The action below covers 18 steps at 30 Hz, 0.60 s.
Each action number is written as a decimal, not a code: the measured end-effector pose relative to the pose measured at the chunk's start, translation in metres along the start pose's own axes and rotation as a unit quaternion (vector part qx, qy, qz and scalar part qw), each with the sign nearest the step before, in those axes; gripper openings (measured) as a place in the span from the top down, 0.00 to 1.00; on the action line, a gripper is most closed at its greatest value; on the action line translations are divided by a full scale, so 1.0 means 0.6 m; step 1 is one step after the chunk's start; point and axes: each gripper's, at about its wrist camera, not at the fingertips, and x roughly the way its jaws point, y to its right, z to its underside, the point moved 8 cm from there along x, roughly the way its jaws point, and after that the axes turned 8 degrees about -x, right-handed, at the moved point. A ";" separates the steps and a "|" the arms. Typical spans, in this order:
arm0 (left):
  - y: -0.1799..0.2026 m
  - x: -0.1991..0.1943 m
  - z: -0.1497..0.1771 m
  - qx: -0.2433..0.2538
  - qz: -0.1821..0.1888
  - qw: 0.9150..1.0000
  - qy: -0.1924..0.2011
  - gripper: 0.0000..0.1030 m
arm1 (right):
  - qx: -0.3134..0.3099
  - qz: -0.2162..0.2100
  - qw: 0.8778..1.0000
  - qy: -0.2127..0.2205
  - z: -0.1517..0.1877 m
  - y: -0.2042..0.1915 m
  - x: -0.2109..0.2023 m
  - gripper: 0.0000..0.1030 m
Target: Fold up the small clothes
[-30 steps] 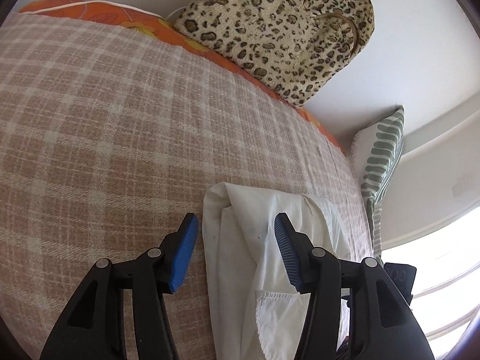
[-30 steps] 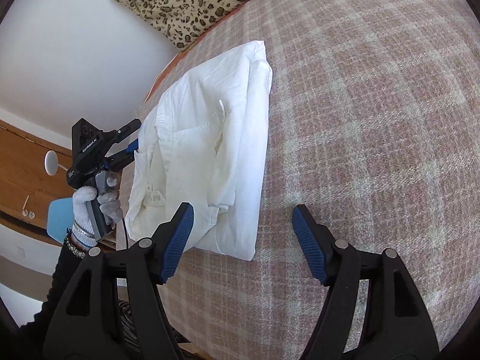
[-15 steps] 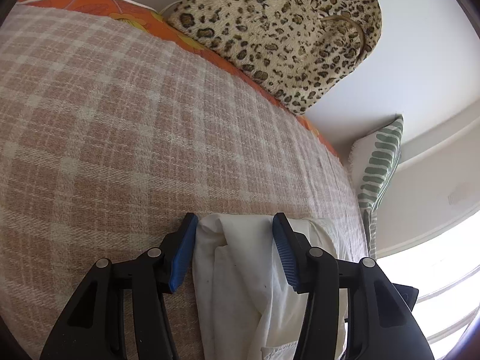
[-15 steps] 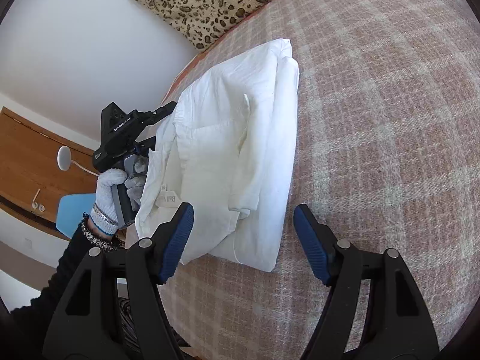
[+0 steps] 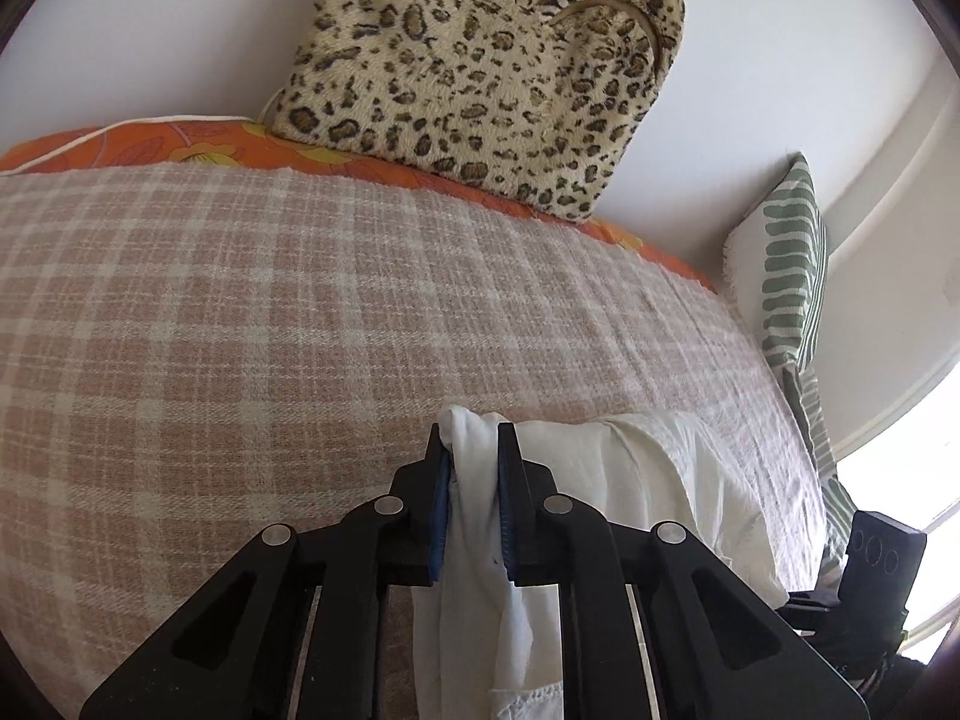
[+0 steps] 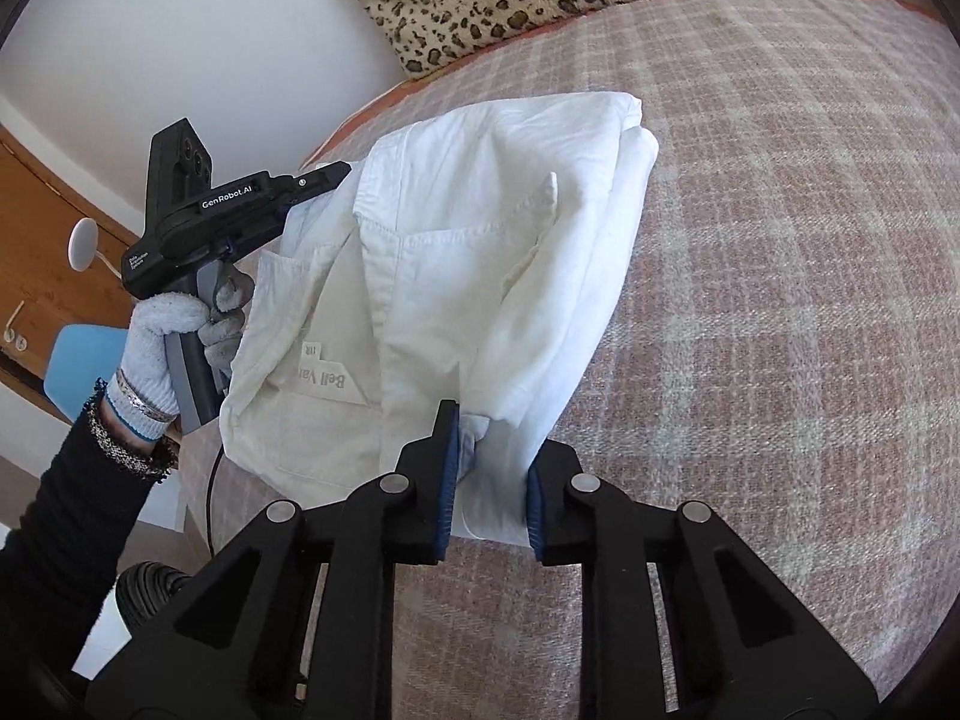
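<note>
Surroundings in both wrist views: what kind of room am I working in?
Most likely a bedroom. The white shirt lies on a bed under a pink plaid blanket, with a green-striped pillow and a leopard-print cushion against the wall.

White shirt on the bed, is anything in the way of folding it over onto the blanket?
Nothing visible. The left gripper and right gripper are each shut on an end of the white shirt, and the plaid blanket beside it lies bare. The leopard cushion sits far back.

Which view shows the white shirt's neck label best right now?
Right wrist view: the white shirt lies spread open, its neck label visible. The left wrist view shows only bunched fabric, no label.
</note>
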 end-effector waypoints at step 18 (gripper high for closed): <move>0.146 -0.069 -0.017 0.137 -0.011 0.988 0.075 0.90 | -0.083 0.076 0.992 0.061 -0.036 0.001 -0.079 0.85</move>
